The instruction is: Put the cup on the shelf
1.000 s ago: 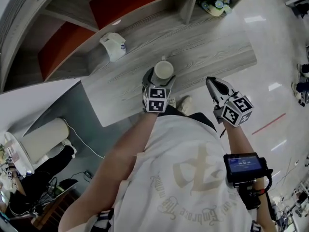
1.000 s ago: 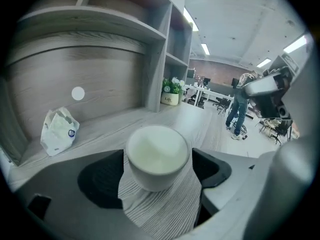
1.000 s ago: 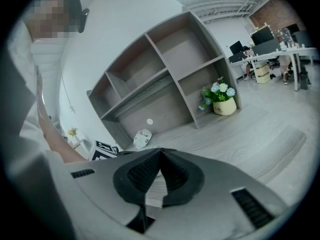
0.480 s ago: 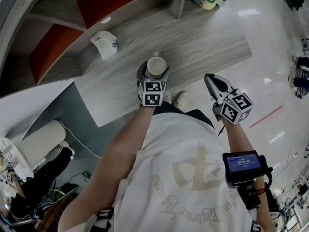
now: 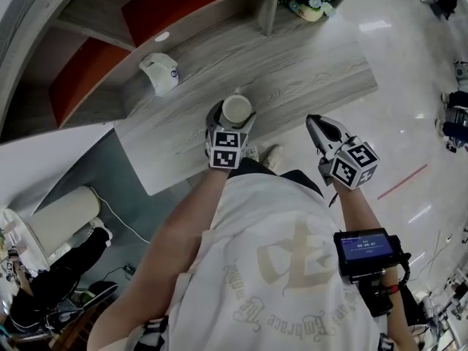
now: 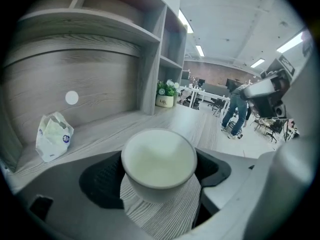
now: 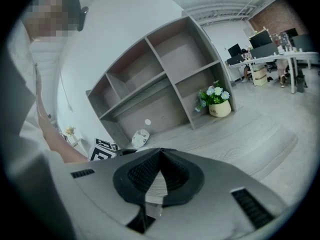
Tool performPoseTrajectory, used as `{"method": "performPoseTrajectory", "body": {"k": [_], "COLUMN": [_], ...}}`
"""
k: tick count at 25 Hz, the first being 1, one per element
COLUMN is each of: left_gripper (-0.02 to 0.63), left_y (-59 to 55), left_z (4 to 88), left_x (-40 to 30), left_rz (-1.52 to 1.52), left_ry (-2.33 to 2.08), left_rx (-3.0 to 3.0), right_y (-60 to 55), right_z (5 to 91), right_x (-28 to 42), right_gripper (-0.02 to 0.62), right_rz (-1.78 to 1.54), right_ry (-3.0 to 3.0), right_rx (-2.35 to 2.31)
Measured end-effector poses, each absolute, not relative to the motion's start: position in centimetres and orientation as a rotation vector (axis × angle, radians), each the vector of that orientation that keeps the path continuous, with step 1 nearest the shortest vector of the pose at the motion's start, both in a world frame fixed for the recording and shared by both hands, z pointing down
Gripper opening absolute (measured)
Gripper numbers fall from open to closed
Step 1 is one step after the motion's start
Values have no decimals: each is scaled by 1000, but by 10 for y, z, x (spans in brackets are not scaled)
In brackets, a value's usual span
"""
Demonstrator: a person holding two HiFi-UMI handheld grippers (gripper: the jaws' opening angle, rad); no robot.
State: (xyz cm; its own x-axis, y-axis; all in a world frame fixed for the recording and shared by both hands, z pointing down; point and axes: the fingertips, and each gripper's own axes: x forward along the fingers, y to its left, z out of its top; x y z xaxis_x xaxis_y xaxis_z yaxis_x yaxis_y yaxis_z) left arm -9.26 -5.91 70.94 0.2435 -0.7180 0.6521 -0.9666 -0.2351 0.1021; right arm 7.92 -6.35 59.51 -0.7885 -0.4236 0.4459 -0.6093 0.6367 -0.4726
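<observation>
A white cup (image 5: 237, 109) (image 6: 158, 163) sits upright between the jaws of my left gripper (image 5: 232, 115) (image 6: 159, 170), which is shut on it. The cup hangs over the front part of the grey wood shelf's broad bottom board (image 5: 292, 68) (image 6: 125, 121). My right gripper (image 5: 319, 125) (image 7: 158, 170) is shut and holds nothing; it hovers to the right, near the board's front edge. The shelf's upper compartments (image 7: 165, 66) stand bare behind.
A crumpled white bag (image 5: 161, 72) (image 6: 54, 136) (image 7: 140, 137) lies on the board at the back left. A small pot of white flowers (image 5: 310, 4) (image 6: 165, 94) (image 7: 216, 103) stands at its far right end. The glossy floor (image 5: 409, 115) lies to the right; people and desks are farther off.
The left gripper with the cup has shifted slightly farther over the board; the right gripper has drifted slightly with it.
</observation>
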Motion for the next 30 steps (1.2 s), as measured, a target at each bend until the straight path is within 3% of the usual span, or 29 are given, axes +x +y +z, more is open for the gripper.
{"method": "performPoseTrajectory", "body": {"k": [30], "left_gripper": [422], "left_y": [-35], "left_z": [590], "left_x": [-96], "left_rz": [430], "left_ry": [-1431], "left_rx": [2228], "right_y": [-58], "right_z": [571], "right_x": [50], "right_gripper": [4], "right_rz": [866], "right_ry": [-2646], "right_rx": [846]}}
